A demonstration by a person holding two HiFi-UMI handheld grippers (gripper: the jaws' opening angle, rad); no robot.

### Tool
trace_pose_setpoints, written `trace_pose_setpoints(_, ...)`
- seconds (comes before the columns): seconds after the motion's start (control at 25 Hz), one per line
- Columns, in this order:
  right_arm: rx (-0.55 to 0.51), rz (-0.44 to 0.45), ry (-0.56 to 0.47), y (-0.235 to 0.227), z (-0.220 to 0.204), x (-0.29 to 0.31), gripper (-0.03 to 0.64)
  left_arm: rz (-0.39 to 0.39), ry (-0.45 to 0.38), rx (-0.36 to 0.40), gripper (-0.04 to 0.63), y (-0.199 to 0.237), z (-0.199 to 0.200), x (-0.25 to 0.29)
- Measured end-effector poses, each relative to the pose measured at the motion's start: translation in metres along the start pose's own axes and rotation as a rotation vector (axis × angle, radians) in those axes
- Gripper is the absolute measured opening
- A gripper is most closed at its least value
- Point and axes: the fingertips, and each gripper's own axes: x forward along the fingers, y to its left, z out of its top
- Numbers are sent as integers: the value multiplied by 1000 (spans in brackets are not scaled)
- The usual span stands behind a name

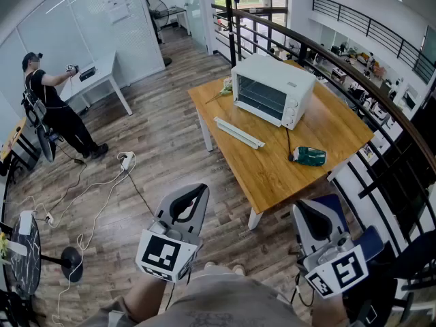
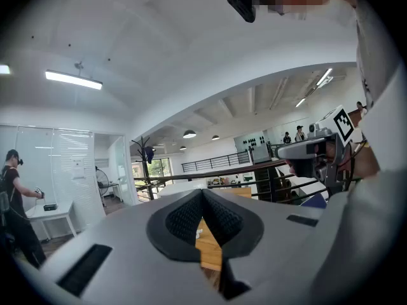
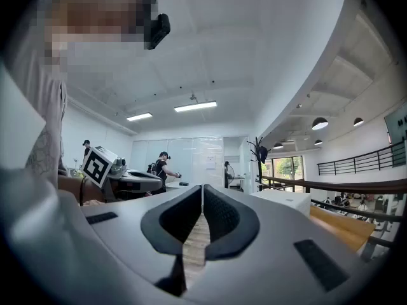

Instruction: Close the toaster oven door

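1. The toaster oven (image 1: 272, 90) stands on the wooden table (image 1: 327, 131). Its glass door (image 1: 261, 97) looks upright against the front, though the head view is too distant to show whether it is fully home. Pushing hard on a door that is already shut would probably shove the whole oven back toward the railing behind it.
2. Just in front of the toaster oven lies a white strip (image 1: 238, 133), and farther out a green packet (image 1: 310, 157) beside a dark cord (image 1: 289, 143). A low, sweeping approach could knock either one off or snag the cord.
3. Both claws hang well in front of the toaster oven, close to the person's body. The left gripper (image 1: 194, 197) and right gripper (image 1: 306, 216) each have their jaws pressed together with nothing between them. Such narrow tips may slip on glass.
4. A loose floor cable (image 1: 102, 203), off to the left of the toaster oven, could catch a foot on the walk in.
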Motion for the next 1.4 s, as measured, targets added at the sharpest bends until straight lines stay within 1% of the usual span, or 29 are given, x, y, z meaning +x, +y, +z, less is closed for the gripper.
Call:
trace_pose_setpoints(0.12, 13, 4, -10, -3, 2, -1, 37, 11, 7, -15, 15, 0, 1, 1)
trace_pose_setpoints(0.24, 36, 6, -33, -4, 5, -2, 37, 16, -6, -16, 15, 4, 4, 1)
trace_pose_setpoints(0.52, 38, 14, -42, -7, 4, 3, 37, 2, -34, -15, 15, 4, 7, 6)
trace_pose_setpoints(0.68, 72, -12, -67, -13, 4, 6, 40, 22, -56, -25, 18, 9, 10, 9)
trace_pose_setpoints(0.72, 85, -22, -75, -16, 5, 6, 60, 31, -61, -24, 22, 11, 11, 10)
trace_pose_setpoints(0.76, 97, -30, -79, -19, 4, 6, 123, 41, -64, -25, 78, 13, 12, 11)
trace_pose_setpoints(0.8, 106, -36, -79, -22, 3, 7, 149, 49, -63, -27, 143, 15, 11, 13)
trace_pose_setpoints(0.88, 115, -39, -67, -26, -3, 10, 175, 60, -52, -34, 150, 20, 7, 17)
trace_pose_setpoints(1.08, 113, -38, -29, -36, -20, 28, 176, 91, -45, -42, 150, 41, -4, 30)
trace_pose_setpoints(1.4, 106, -83, 16, -67, -43, 76, 178, 80, -18, -33, 150, 77, -29, 74)
